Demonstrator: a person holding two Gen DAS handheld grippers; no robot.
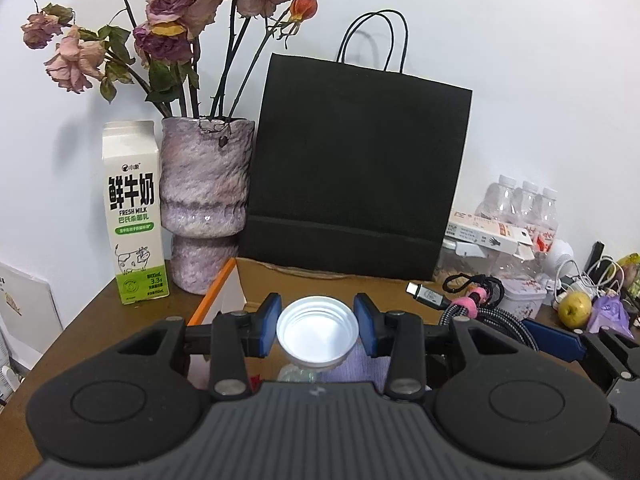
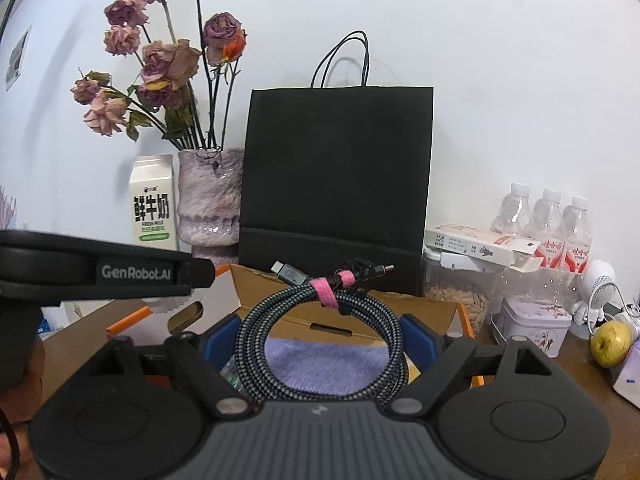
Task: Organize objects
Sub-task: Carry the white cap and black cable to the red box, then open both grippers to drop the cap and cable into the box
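While my left gripper pinches the cap and my right gripper hugs the cable coil wide, the box sits just ahead, below both.

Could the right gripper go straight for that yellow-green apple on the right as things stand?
Probably not yet. The right gripper is closed around a coiled braided cable, so its jaws are occupied. The apple itself sits exposed on the table beside a floral tin, so the approach looks free once the cable is put down.
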